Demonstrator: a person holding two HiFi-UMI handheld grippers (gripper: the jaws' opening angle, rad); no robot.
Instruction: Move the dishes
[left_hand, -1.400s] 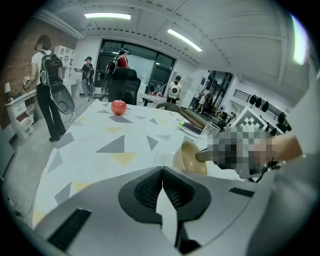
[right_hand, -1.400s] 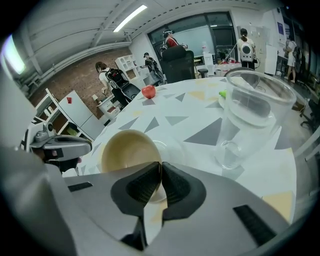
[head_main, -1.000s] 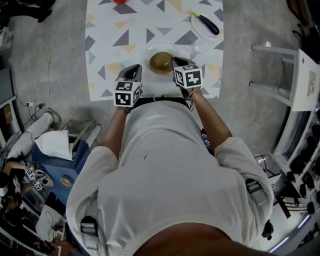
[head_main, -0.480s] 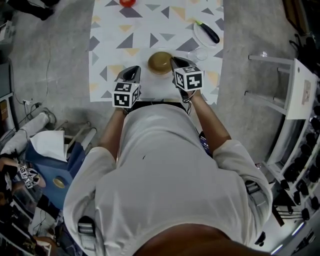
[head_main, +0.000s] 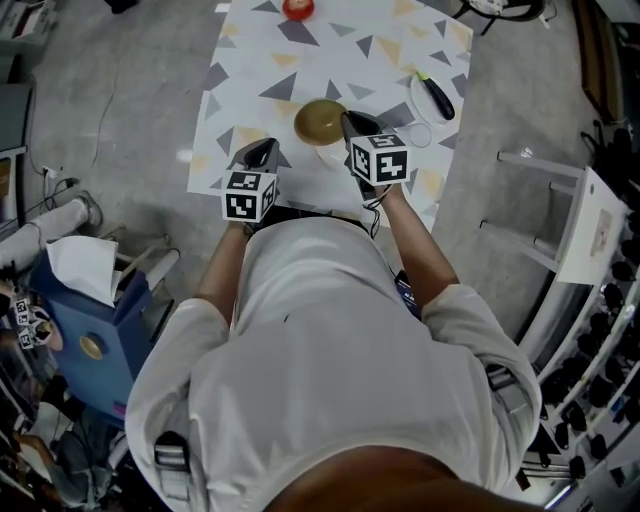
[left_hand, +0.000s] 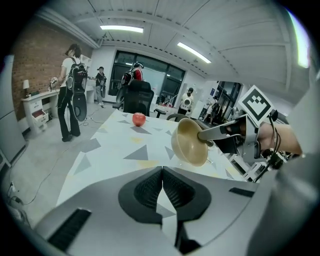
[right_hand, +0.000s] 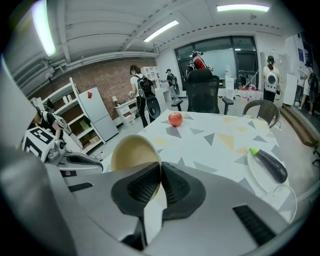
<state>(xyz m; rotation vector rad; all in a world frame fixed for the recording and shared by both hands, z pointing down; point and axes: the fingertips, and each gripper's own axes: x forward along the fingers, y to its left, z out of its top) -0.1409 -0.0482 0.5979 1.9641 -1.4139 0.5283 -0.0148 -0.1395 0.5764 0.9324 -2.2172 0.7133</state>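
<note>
A tan bowl (head_main: 320, 121) hangs tilted above the patterned table (head_main: 250, 60), with my right gripper (head_main: 350, 124) shut on its rim. In the right gripper view the bowl (right_hand: 131, 152) sits just left of the closed jaws of that gripper (right_hand: 161, 172). From the left gripper view I see the bowl (left_hand: 189, 143) raised off the cloth, gripped by the right gripper (left_hand: 212, 134). My left gripper (head_main: 266, 150) hovers beside the bowl at the table's near edge. Its pads (left_hand: 162, 182) meet with nothing between them. A white dish (head_main: 333, 156) lies under the bowl.
A white plate (head_main: 424, 82) with an eggplant (head_main: 437, 97) lies at the right, a clear glass (head_main: 416, 134) beside it. A red apple (head_main: 297, 8) sits at the far edge. Several people stand beyond the table. A blue bin (head_main: 95, 320) and white rack (head_main: 575, 225) flank me.
The right gripper has lifted the tan bowl off the white dish and carried it up and away. The left gripper has shifted alongside it.
</note>
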